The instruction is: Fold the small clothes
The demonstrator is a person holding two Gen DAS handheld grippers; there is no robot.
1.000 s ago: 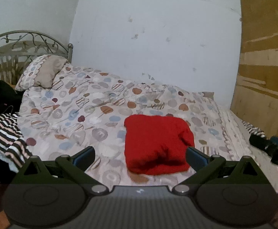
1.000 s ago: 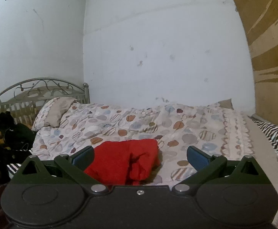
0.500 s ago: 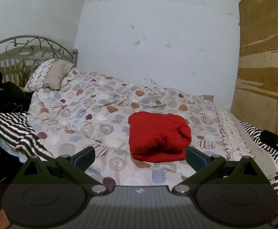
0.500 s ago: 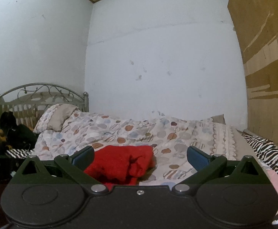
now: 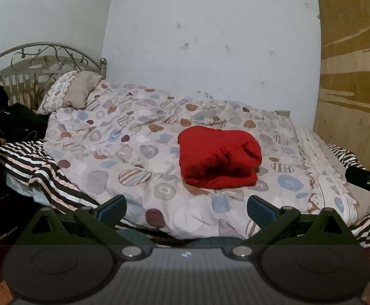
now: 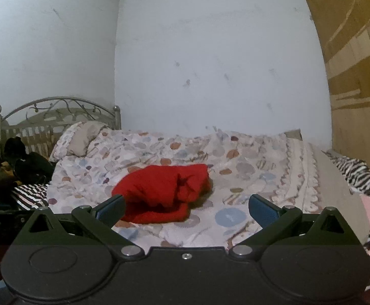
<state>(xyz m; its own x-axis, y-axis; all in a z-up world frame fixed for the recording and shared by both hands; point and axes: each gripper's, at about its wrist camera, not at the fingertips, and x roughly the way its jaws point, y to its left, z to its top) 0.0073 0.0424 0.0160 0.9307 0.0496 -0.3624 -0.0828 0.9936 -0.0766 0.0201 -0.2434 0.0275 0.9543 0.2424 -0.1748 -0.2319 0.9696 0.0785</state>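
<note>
A red garment point(image 5: 218, 157) lies folded into a thick bundle on the patterned duvet point(image 5: 123, 152) of a bed. It also shows in the right wrist view point(image 6: 164, 190). My left gripper point(image 5: 186, 208) is open and empty, held back from the bed's near edge, well short of the garment. My right gripper point(image 6: 186, 207) is open and empty, just in front of the garment's near edge and apart from it. The right gripper's tip shows at the right edge of the left wrist view point(image 5: 368, 180).
A pillow point(image 5: 73, 92) and a metal headboard point(image 5: 42, 61) are at the left. A striped sheet point(image 5: 37, 175) hangs off the near left side. Dark items point(image 5: 12, 122) lie at far left. A wooden panel point(image 5: 352, 76) stands at the right. A white wall is behind.
Both grippers have drawn back from the bed, so the red garment looks farther away. Both stay open and empty. The garment has not moved.
</note>
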